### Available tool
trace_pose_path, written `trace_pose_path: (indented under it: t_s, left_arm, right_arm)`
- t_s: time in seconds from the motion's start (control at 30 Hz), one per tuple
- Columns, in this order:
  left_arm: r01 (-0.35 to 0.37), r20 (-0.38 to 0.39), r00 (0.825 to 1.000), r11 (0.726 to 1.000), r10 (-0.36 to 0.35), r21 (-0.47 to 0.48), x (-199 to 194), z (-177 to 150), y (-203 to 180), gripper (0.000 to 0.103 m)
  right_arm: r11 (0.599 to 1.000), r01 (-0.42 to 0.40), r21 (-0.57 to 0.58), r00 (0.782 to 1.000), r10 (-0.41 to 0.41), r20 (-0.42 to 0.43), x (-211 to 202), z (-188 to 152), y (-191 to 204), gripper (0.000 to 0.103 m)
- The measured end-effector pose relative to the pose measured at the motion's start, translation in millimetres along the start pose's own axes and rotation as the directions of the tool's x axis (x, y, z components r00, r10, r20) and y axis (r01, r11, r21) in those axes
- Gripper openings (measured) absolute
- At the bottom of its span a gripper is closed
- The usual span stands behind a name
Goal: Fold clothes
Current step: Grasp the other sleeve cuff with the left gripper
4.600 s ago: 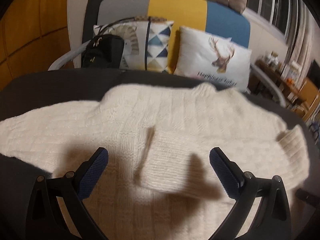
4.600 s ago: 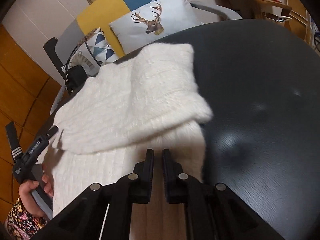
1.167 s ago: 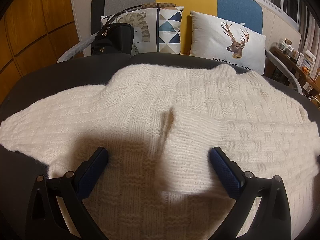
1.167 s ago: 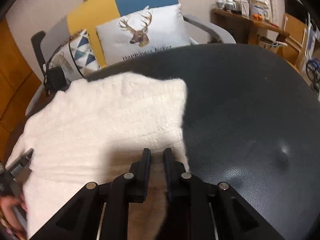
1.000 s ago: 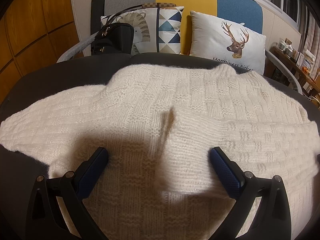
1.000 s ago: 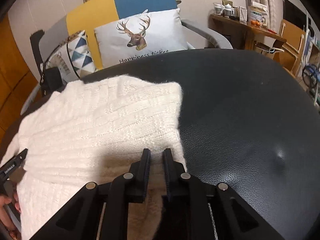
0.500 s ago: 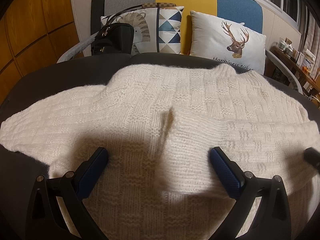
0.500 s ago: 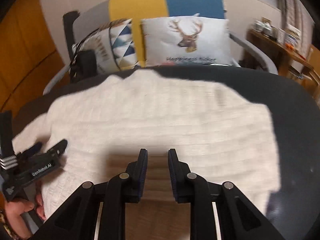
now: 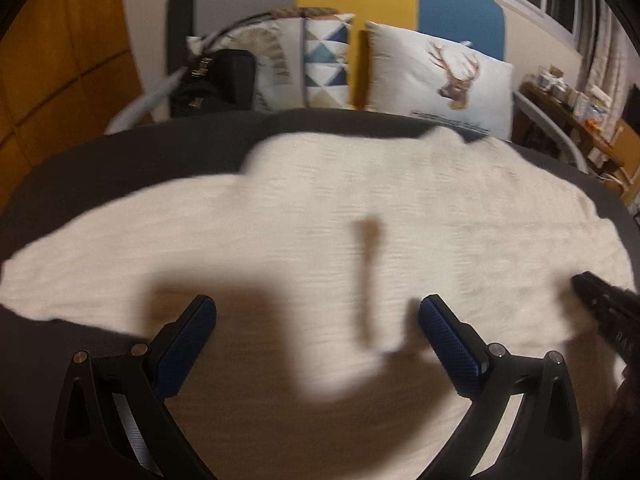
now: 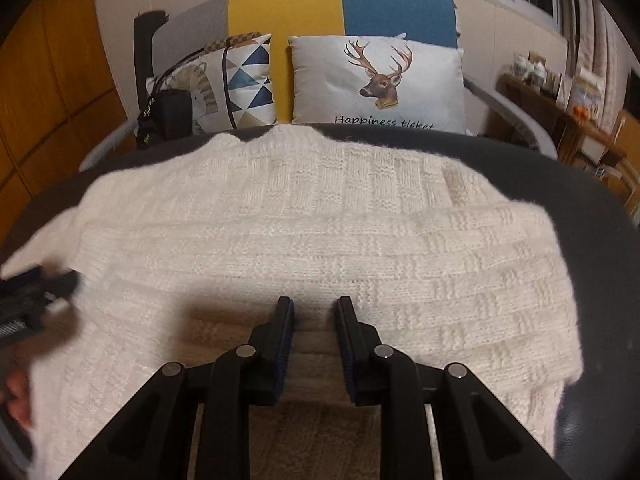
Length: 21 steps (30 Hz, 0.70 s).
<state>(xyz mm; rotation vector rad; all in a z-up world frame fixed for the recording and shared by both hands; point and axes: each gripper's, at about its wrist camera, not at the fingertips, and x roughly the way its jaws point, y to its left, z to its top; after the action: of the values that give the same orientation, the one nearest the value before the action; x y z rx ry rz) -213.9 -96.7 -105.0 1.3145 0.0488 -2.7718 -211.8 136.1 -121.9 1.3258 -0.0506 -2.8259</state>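
Nearest in the right wrist view, the right hand-held gripper [image 10: 314,312] has its jaws partly apart with nothing clamped between them; they hang over the white knit sweater [image 10: 320,240]. At nine o'clock in that view the left hand-held gripper [image 10: 36,292] shows as a blurred dark shape, with fingers [image 10: 18,400] of the person's hand below it. In the left wrist view the left hand-held gripper [image 9: 316,312] has its blue-padded jaws spread wide and empty above the sweater [image 9: 320,220], and the right one's tip [image 9: 600,304] enters at three o'clock. The sweater lies spread across the dark desk [image 10: 592,208], a sleeve folded over its body. Beyond, at twelve o'clock, stand a deer cushion [image 10: 380,80], a triangle-patterned cushion [image 10: 248,80] and a black bag [image 10: 168,116] on a colour-block sofa [image 10: 340,4].
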Motion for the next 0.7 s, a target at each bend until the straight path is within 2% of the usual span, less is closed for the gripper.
trace_pose_path:
  t_s: [0.07,0.13,0.2,0.27,0.33,0.43,0.53,0.6,0.63,0.67,0.7]
  left_arm:
    - [0.042,0.019,0.999,0.997,-0.041,-0.064,-9.8,0.4,31.2,0.103]
    - [0.063,0.03,0.998,0.983,-0.059,-0.172,-17.3,1.5,73.9,0.103]
    - [0.081,0.041,0.997,0.955,-0.073,-0.284,-24.6,2.8,118.3,0.103]
    - [0.066,0.042,0.998,0.919,-0.054,-0.389,-28.4,2.2,159.3,0.103]
    - [0.017,0.037,0.999,0.864,0.002,-0.502,-32.6,-1.4,207.3,0.103]
    - [-0.062,-0.011,0.997,0.779,0.071,-0.624,-32.8,-11.5,269.5,0.103]
    - [-0.124,-0.073,0.992,0.674,0.104,-0.728,-29.5,-29.3,323.7,0.103]
    - [-0.135,-0.088,0.99,0.616,0.106,-0.776,-28.0,-39.6,347.9,0.103]
    - [-0.133,-0.091,0.991,0.595,0.101,-0.793,-26.1,-43.5,356.6,0.103]
    - [-0.126,-0.094,0.992,0.586,0.085,-0.8,-22.8,-46.1,362.2,0.103]
    - [-0.11,-0.085,0.994,0.59,0.07,-0.8,-20.6,-46.7,365.3,0.103]
  right_arm:
    - [1.0,0.01,-0.01,1.0,-0.01,0.002,-0.1,0.0,1.5,0.021]
    - [1.0,0.008,-0.01,1.0,-0.008,0.003,-0.4,0.0,0.5,0.021]
    - [1.0,-0.01,0.004,1.0,0.01,0.004,-0.5,-0.1,-3.2,0.021]
    - [1.0,-0.022,0.013,1.0,0.022,0.005,-0.7,-0.4,-5.5,0.021]
    - [1.0,-0.016,0.008,1.0,0.016,0.006,-1.0,-0.4,-4.2,0.021]
    - [1.0,-0.004,-0.002,1.0,0.004,0.007,-1.1,-0.4,-1.6,0.022]
    - [1.0,0.008,-0.012,1.0,-0.008,0.008,-0.8,-0.5,0.7,0.022]
    - [1.0,0.007,-0.011,1.0,-0.007,0.009,-0.7,-0.5,0.8,0.022]
    - [1.0,0.004,-0.008,1.0,-0.004,0.01,-0.7,-0.4,0.2,0.022]
    - [1.0,0.001,-0.006,1.0,-0.001,0.01,-0.7,-0.4,-0.5,0.022]
    - [1.0,-0.002,-0.003,1.0,0.002,0.01,-0.7,-0.5,-1.1,0.022]
